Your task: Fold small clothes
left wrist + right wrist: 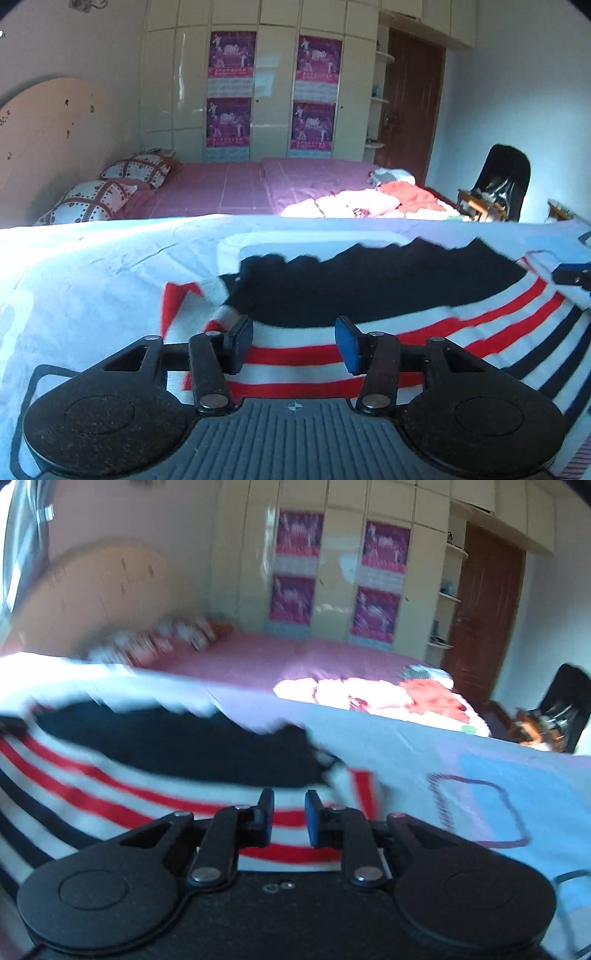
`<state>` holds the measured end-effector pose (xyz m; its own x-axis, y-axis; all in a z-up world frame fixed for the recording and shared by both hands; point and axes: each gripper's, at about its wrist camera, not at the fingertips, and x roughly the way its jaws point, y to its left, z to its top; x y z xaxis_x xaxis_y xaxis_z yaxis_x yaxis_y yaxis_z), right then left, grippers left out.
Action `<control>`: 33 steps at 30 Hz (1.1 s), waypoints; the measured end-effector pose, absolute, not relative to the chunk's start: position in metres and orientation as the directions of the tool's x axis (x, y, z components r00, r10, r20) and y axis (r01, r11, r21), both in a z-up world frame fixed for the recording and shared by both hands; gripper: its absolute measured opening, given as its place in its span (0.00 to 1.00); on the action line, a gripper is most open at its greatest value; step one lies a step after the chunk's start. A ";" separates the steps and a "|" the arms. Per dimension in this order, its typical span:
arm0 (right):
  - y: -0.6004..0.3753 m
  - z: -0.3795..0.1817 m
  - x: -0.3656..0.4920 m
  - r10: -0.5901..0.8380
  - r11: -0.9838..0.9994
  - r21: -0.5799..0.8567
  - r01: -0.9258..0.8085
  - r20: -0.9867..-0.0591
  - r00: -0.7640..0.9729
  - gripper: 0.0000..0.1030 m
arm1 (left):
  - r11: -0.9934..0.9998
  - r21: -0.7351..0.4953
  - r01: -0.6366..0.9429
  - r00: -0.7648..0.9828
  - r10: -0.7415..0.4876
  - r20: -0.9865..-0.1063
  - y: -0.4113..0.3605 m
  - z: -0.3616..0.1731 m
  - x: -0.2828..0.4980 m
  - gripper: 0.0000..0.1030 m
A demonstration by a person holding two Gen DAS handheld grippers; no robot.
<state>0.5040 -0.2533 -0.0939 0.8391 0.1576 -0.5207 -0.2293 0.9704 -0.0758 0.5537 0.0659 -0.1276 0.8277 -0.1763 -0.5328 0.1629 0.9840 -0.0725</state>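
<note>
— What's around you?
— A bedroom: a pink bed (229, 188) at twelve o'clock, and a pale sheet (92, 280) spread under me.
— And the garment?
— The striped sweater (369, 295) lies flat on that sheet, its navy part farthest from me.
— Your grippers?
— My left gripper (293, 345) stands released above the stripes; my right gripper (289, 819), jaws narrowly apart, grasps nothing.

A sheet (92, 266), white with pale blue patches, is spread over the near surface. A striped garment (369, 332) with a dark upper part is laid flat on it. Behind, a bed (229, 188) is covered in pink; two pillows (110, 188) and a clothes heap (369, 203) are seen on it.
</note>
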 end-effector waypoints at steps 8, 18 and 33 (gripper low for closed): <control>-0.166 -0.122 0.469 0.317 0.892 -0.059 -0.449 -0.628 0.711 0.26 | 0.956 -0.042 0.290 0.765 -0.258 -0.590 -0.014 -0.141 0.519 0.57; -0.289 -0.129 0.453 -0.018 0.974 -0.187 -0.127 -0.624 0.781 0.23 | 0.991 -0.103 0.080 0.783 -0.127 -0.610 0.111 -0.157 0.489 0.47; -0.210 -0.130 0.421 0.186 0.938 -0.110 -0.328 -0.639 0.746 0.25 | 0.982 -0.067 0.178 0.757 -0.180 -0.628 -0.001 -0.161 0.475 0.58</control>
<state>0.4205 -0.2098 -0.1299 0.7461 0.1861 -0.6393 -0.3279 0.9383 -0.1095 0.4751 -0.0010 -0.1605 0.7567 -0.1801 -0.6285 0.1784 0.9817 -0.0665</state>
